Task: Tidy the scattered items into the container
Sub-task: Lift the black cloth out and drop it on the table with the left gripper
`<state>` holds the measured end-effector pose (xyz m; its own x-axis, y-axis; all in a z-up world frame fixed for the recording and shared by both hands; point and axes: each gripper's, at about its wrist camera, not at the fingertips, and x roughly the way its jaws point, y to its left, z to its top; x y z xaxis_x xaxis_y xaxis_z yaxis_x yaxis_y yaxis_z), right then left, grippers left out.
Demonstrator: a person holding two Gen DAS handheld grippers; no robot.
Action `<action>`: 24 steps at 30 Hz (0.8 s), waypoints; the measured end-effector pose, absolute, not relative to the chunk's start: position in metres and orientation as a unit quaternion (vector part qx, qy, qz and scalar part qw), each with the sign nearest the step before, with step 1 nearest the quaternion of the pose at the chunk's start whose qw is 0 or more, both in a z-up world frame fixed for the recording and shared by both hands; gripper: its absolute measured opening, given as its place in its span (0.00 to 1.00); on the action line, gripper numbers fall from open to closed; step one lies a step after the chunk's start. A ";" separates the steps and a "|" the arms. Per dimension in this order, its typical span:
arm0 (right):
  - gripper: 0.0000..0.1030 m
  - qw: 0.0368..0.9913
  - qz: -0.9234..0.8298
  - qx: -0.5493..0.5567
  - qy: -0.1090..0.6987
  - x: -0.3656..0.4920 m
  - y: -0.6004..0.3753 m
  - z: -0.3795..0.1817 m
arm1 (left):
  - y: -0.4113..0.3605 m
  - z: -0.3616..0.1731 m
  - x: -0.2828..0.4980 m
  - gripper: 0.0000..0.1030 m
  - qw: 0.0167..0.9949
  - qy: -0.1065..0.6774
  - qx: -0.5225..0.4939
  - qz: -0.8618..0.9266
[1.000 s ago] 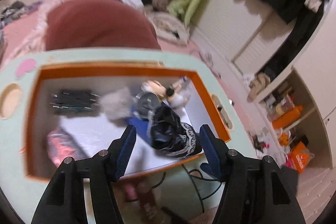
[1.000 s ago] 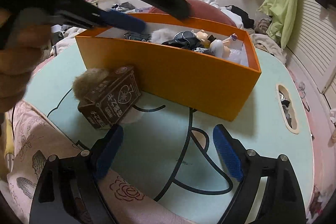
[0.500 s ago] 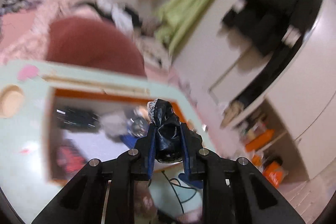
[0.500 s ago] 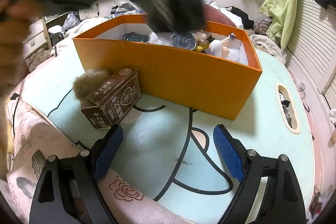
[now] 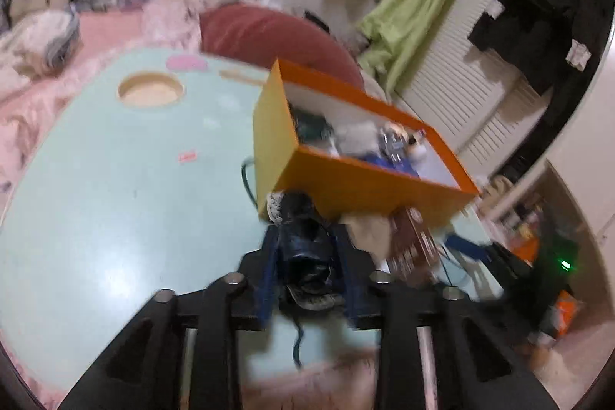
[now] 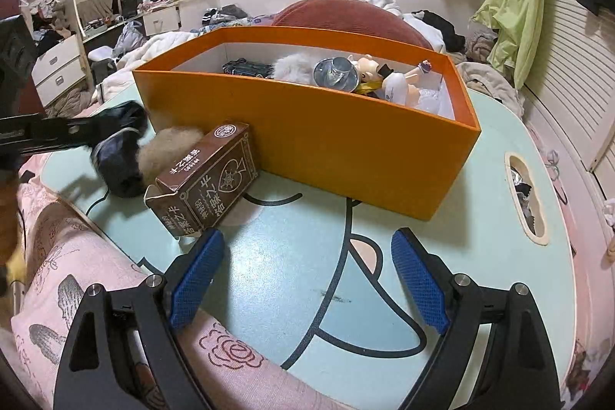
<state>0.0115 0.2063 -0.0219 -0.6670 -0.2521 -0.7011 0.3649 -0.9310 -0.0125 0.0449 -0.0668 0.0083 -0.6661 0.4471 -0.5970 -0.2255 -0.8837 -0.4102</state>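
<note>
Orange box [image 5: 369,179] lies ahead of and slightly right of the left gripper [image 5: 307,256] in the left wrist view, holding a toy car, a grey fluffy piece and a figurine, all blurred. The left gripper's jaws are closed on a black lace-trimmed bundle [image 5: 303,241], held outside the box, close to its near corner. Just right of the fingers sit a brown card box [image 5: 413,244] and a tan fluffy ball [image 5: 369,229], both on the mint table [image 5: 115,198]. Risk, as judged: the bundle is soft and bulges past the pads, so it could slip or snag the box wall on the way over.

In the right wrist view the right gripper [image 6: 307,279] stands wide open and holds nothing, low over the table. The card box [image 6: 203,179] is ahead and left of it, leaning against the orange box [image 6: 307,141]; the tan ball [image 6: 169,145] is beyond, touching the bundle [image 6: 119,156]. Likely hazards: the card box's open flap may catch, and the two grippers work close together there and could collide.
</note>
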 end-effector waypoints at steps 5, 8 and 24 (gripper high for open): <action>0.86 0.169 -0.910 0.371 0.075 0.012 0.206 -0.022 | -0.053 0.013 0.056 0.87 0.173 -0.112 -0.334 0.920; 0.86 0.170 -0.910 0.371 0.075 0.011 0.206 -0.022 | -0.039 0.010 0.066 0.98 0.130 -0.037 -0.333 0.933; 0.86 0.169 -0.910 0.373 0.070 0.007 0.209 -0.024 | 0.001 0.015 0.060 1.00 0.131 0.055 -0.310 0.940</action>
